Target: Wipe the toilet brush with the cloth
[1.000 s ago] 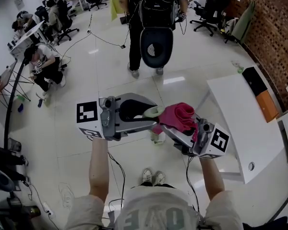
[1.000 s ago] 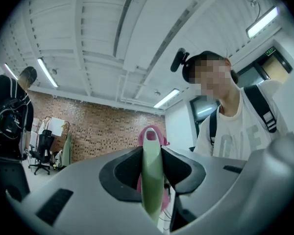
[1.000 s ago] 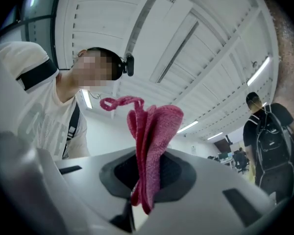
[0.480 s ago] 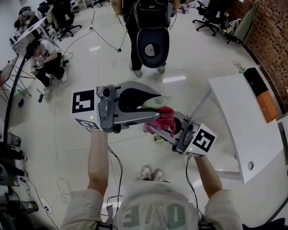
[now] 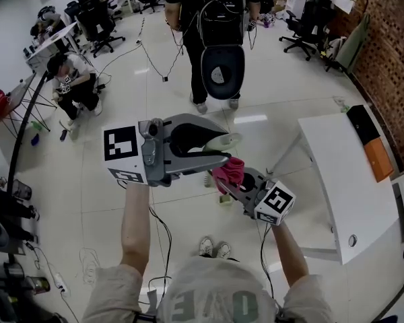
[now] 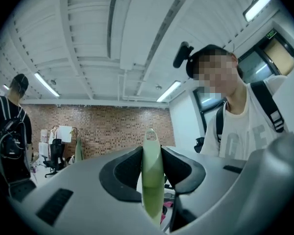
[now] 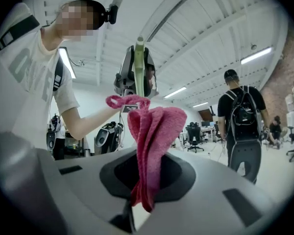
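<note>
Held level, the left gripper (image 6: 152, 154) is closed narrowly on the brush (image 5: 227, 140). Its flat green handle (image 6: 152, 182) is pinched upright between the jaws, with the tip standing above them. The bristle end is hidden below. The right gripper (image 7: 148, 171) is closed on the pink cloth (image 7: 156, 129), which is bunched between the jaws with a loose fold standing up in front of them. In the head view the cloth is seen just beneath the left gripper's jaws; whether it touches the brush cannot be told.

The handle is judged to be light, stiff and smooth, so it may twist or slip in the pinch if it is pushed sideways. It is best held near the top, as it is now, so that the shaft below is left free for wiping. The cloth is soft and limp, and it can be folded round the shaft.

No work surface is used, as both things are held in the air over a glossy white floor (image 5: 87, 180). A white table (image 5: 350, 180) is seen at the right and a brick wall (image 5: 390, 39) beyond it. Cables (image 5: 155, 59), office chairs (image 5: 101, 25) and a standing person (image 5: 215, 19) are seen ahead.
</note>
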The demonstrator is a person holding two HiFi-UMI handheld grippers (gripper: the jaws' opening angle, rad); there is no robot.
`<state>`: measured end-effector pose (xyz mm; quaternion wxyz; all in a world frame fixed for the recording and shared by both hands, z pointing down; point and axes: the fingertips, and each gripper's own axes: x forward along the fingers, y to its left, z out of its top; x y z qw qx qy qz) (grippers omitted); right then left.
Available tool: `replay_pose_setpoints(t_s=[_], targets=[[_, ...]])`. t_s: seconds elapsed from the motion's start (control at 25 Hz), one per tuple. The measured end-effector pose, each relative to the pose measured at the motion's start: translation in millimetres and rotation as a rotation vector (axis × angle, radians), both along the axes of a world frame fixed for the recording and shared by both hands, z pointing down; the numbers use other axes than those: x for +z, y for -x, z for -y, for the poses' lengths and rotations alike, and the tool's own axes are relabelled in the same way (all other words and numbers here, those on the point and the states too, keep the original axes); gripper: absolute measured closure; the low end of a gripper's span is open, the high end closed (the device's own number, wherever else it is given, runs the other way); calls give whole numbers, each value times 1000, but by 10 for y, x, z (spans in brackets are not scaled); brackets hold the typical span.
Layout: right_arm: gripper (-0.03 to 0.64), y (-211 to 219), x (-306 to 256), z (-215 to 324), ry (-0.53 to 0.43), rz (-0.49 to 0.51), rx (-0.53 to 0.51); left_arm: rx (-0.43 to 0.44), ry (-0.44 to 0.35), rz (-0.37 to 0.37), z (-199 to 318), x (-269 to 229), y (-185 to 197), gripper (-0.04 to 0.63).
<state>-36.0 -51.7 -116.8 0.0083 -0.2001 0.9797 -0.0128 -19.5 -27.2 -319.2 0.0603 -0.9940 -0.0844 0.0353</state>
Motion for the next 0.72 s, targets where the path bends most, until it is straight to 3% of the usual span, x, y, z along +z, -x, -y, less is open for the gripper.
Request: replay_pose_setpoints(t_s=[0.2,0.32,0.48,0.72], targets=[[586,-52,-203,-192,-34,68,143,-193,-20,135,210,288,-73,477],[586,66,-142,-343,-100,19,191,-277,-45,166,343,461,-179,477],[586,207,340,-237,0,-140,357,-311,-5,102,408,441,-231,477],[586,149,544,3,51,-241,579,-325,129,-48,428,224,-166,477]])
